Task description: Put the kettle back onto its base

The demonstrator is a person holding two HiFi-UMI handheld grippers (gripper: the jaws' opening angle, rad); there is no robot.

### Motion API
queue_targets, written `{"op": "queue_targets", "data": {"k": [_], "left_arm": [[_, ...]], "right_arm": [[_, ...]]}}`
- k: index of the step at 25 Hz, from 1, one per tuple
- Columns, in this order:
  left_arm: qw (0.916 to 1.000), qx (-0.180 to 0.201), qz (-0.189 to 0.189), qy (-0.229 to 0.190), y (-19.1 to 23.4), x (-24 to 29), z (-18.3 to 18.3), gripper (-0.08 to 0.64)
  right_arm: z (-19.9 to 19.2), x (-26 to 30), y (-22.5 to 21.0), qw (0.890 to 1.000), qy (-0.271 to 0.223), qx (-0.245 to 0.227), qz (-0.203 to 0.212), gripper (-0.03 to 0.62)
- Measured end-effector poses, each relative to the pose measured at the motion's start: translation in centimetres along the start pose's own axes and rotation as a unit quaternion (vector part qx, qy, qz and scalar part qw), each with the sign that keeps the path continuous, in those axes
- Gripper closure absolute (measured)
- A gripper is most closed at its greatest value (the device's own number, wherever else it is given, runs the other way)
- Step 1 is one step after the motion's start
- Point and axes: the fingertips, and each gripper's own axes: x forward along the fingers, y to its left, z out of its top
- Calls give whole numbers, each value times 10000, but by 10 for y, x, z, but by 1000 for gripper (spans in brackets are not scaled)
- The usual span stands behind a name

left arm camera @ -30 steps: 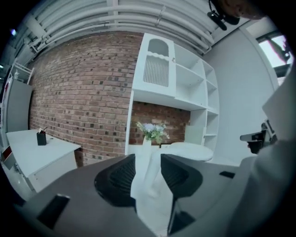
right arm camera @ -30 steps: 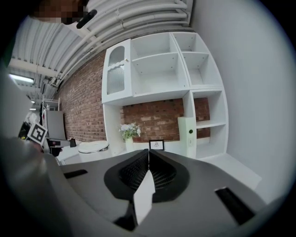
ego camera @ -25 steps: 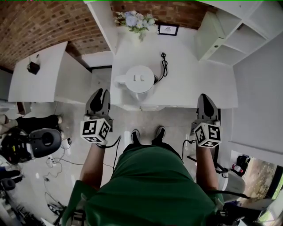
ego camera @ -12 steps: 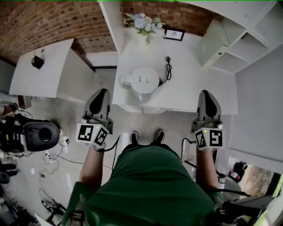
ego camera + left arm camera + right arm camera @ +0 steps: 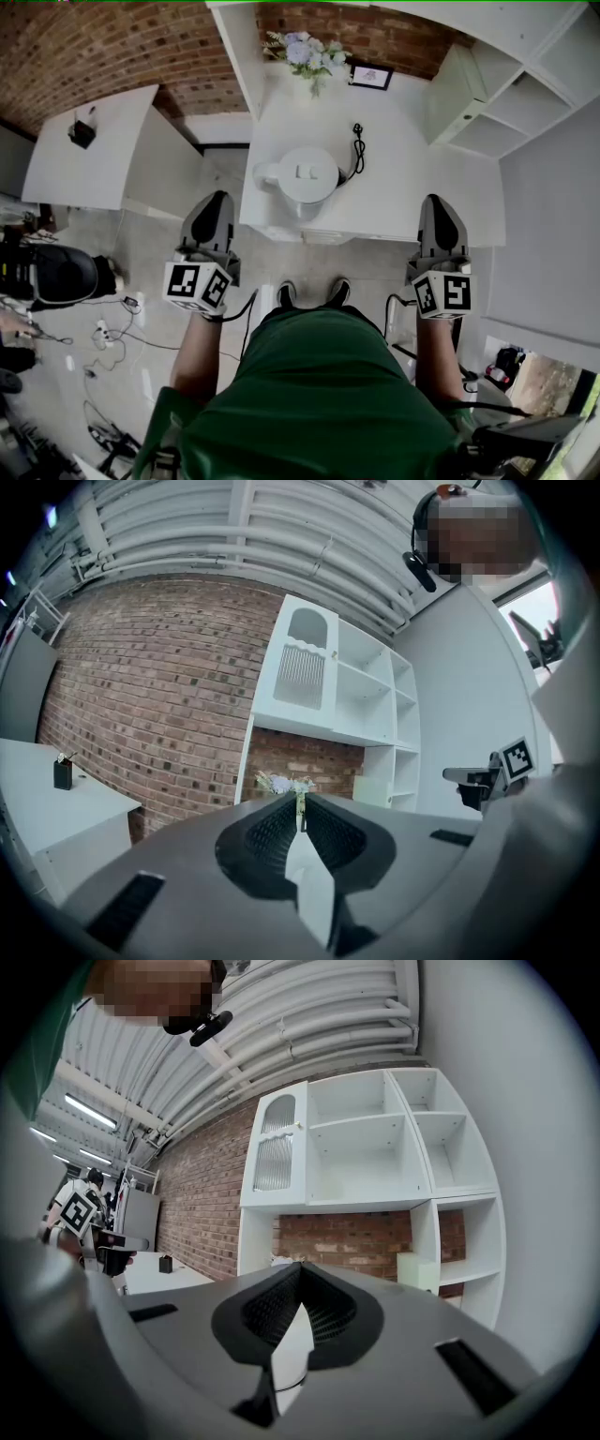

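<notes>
A white kettle [image 5: 302,175] stands on the white table [image 5: 412,187], handle to the left, near the front edge. A black cord [image 5: 356,148] runs off behind it to the right. Whether a base lies under it is hidden from above. My left gripper [image 5: 216,197] hangs in front of the table's left corner, below and left of the kettle, shut and empty. My right gripper [image 5: 437,200] is held off the table's right front, its jaws together with nothing between them. Both point level at the far wall [image 5: 300,803] [image 5: 298,1267].
A vase of flowers [image 5: 305,52] and a small framed picture [image 5: 370,75] sit at the table's back. White shelves [image 5: 506,103] stand to the right, and a white side desk [image 5: 94,159] is on the left. Cables [image 5: 103,336] and a black device [image 5: 61,274] lie on the floor.
The left gripper's jaws have closed from a small gap. Both grippers rose a little in front of the table. The kettle has not moved.
</notes>
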Motion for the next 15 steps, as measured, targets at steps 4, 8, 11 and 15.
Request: {"op": "queue_targets", "data": {"k": [4, 8, 11, 15], "left_arm": [[10000, 34, 4, 4, -3, 3, -1, 516], [10000, 13, 50, 25, -5, 4, -4, 515], [10000, 16, 72, 37, -9, 5, -6, 517], [9999, 65, 115, 96, -17, 8, -8, 517]], "right_arm": [[1, 1, -3, 10000, -14, 12, 34, 571], [2, 3, -7, 10000, -39, 20, 74, 571], [1, 4, -11, 9999, -53, 35, 136, 571], [-1, 8, -17, 9997, -56, 79, 226, 571]]}}
